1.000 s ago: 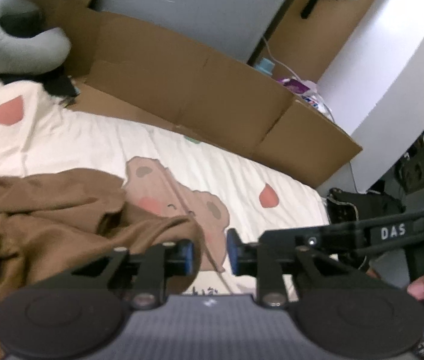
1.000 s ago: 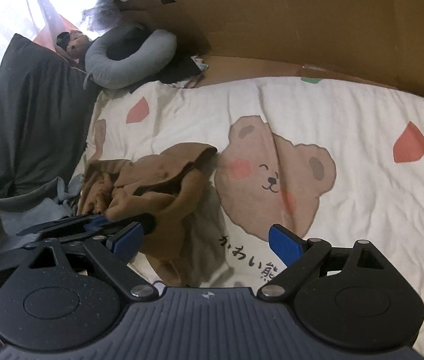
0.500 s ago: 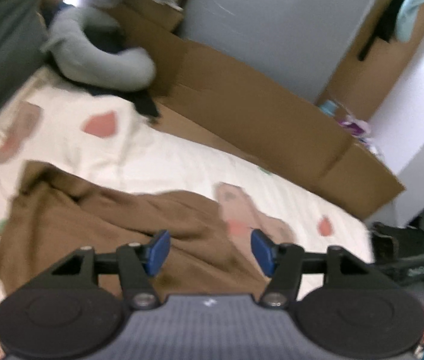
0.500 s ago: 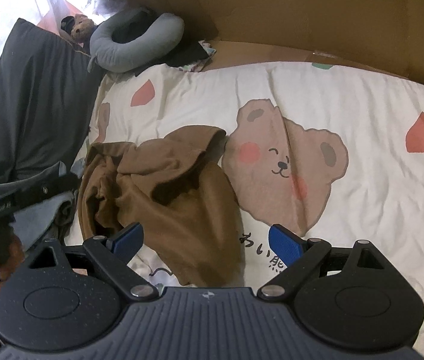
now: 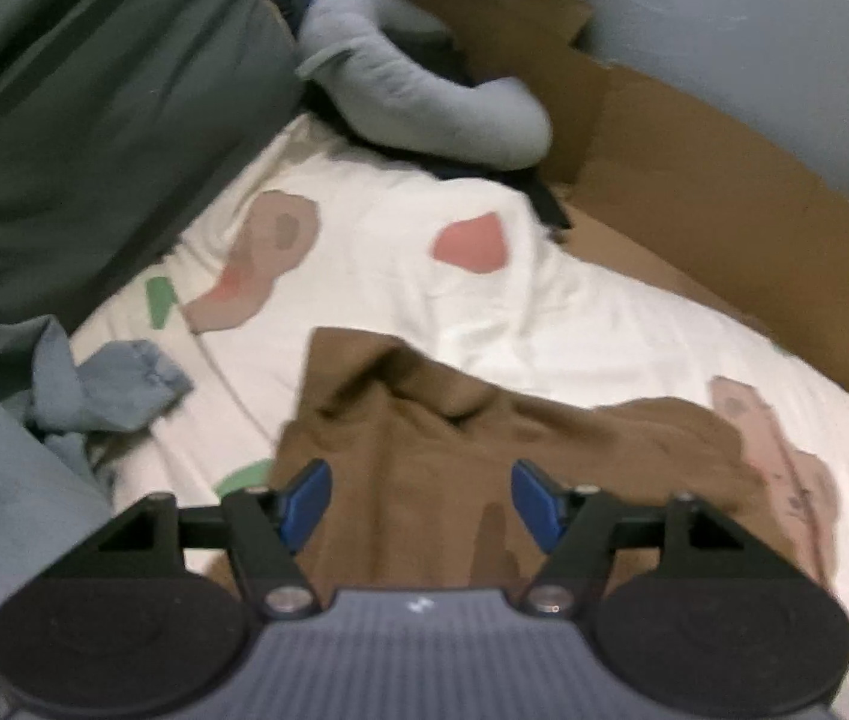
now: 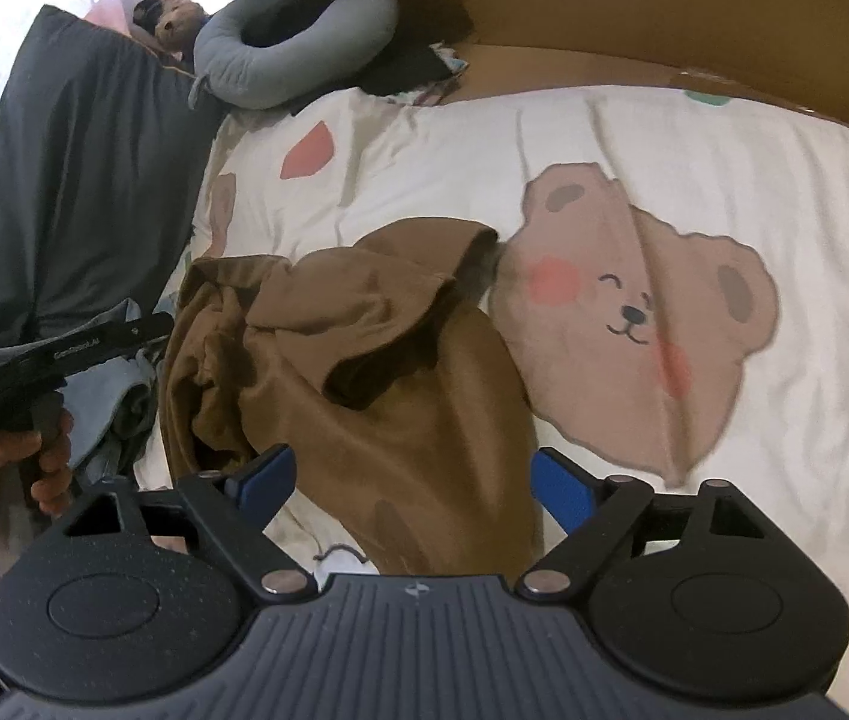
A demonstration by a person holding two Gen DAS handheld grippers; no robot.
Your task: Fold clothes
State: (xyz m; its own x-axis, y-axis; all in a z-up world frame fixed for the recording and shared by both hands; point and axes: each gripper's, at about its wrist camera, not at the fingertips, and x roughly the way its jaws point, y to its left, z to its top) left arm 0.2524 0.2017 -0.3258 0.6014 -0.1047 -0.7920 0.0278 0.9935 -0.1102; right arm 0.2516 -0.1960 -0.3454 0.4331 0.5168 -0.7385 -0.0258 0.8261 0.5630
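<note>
White bear-print bedsheet [image 6: 694, 180], flanked by brown cardboard panels [image 6: 664, 6] along the far side. Dark pillow [image 6: 64, 180] (bright window light behind it), grey neck pillow [image 6: 298, 42] near the corner.

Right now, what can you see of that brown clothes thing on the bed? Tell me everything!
The brown garment is soft, plain fabric, crumpled and unfolded, with deep wrinkles and one flap turned over itself. It lies on the white bear-print sheet, partly covering a printed bear. Some blue cloth lies beside it. Both open grippers hang above it, neither gripping it.
</note>
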